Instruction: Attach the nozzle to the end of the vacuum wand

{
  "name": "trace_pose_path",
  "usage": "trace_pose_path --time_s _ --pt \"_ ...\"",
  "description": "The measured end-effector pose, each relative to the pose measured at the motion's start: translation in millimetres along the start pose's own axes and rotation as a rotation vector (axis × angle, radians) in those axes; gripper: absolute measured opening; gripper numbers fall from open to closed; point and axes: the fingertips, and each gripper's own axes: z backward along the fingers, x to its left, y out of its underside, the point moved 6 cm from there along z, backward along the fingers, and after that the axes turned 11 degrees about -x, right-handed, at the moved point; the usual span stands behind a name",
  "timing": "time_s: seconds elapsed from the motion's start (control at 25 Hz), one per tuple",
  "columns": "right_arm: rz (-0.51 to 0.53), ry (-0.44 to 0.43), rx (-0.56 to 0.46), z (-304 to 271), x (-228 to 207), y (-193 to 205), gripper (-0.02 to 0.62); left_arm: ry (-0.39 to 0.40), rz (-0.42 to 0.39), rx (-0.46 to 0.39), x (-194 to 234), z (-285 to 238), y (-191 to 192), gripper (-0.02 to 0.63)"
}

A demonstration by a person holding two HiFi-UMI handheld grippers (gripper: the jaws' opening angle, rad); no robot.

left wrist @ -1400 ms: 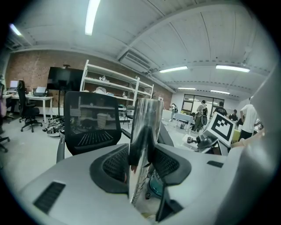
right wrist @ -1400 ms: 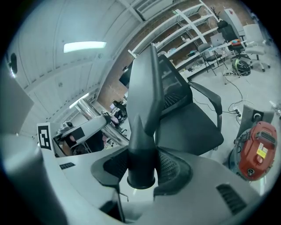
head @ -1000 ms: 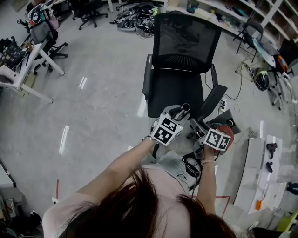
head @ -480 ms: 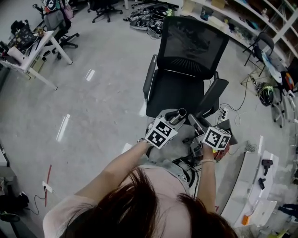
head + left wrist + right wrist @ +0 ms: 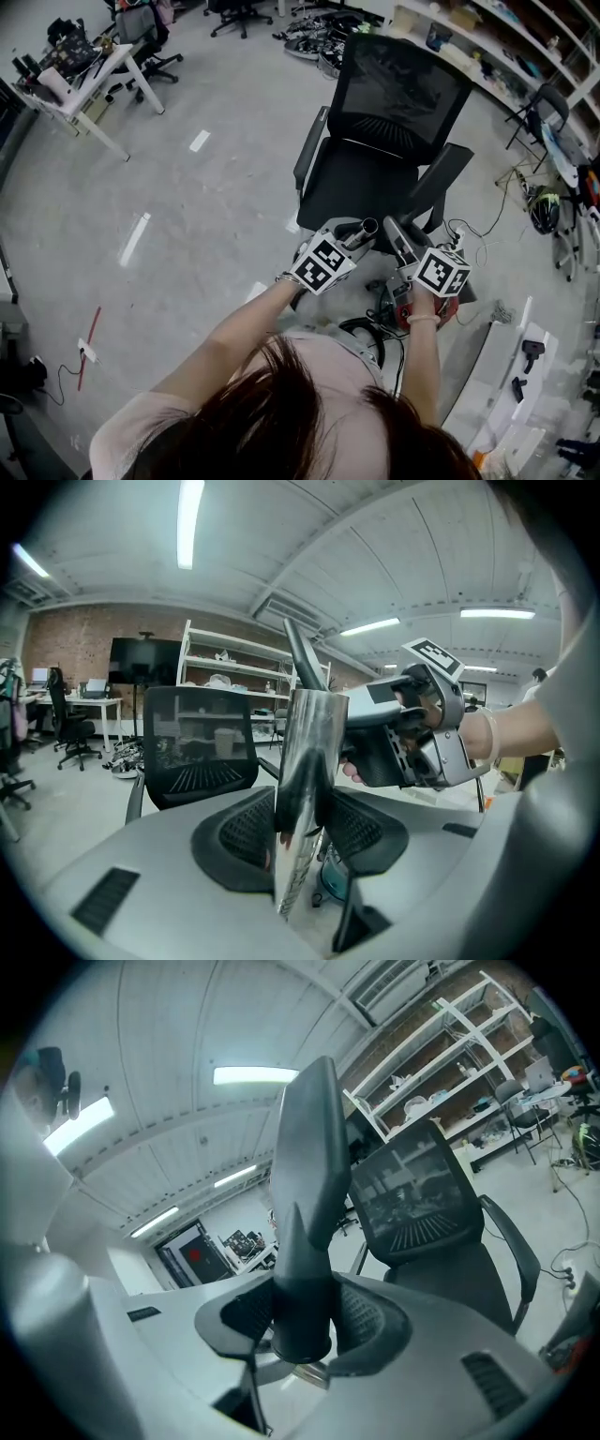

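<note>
My left gripper is shut on a shiny metal vacuum wand, whose open end points up and away toward the chair. In the left gripper view the wand stands between the pads of the left gripper. My right gripper is shut on a dark grey tapered nozzle, just right of the wand's end and apart from it. In the right gripper view the nozzle stands upright in the right gripper. From the left gripper view the right gripper is close on the right.
A black mesh office chair stands directly ahead. A red vacuum body with black hose lies on the floor under my right hand. White panels lie at the right; a desk is far left and shelves line the back.
My right gripper has risen and rolled with the nozzle, which now sits level with the wand's end. The left gripper has shifted slightly with the wand. Both grips are unchanged.
</note>
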Motion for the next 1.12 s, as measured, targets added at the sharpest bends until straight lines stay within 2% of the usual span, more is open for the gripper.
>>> trace_pose_path --time_s 0.24,0.72,1.12 --pt "0.038 -0.056 -0.013 6 12 -12 0.181 -0.010 -0.009 -0.002 -20 -2 2 0.161" --pt "0.030 -0.137 -0.048 15 37 -19 0.183 -0.023 -0.017 -0.004 -39 3 5 0.163" --pt "0.015 -0.160 -0.075 21 43 -20 0.181 -0.009 -0.018 0.005 -43 2 4 0.163"
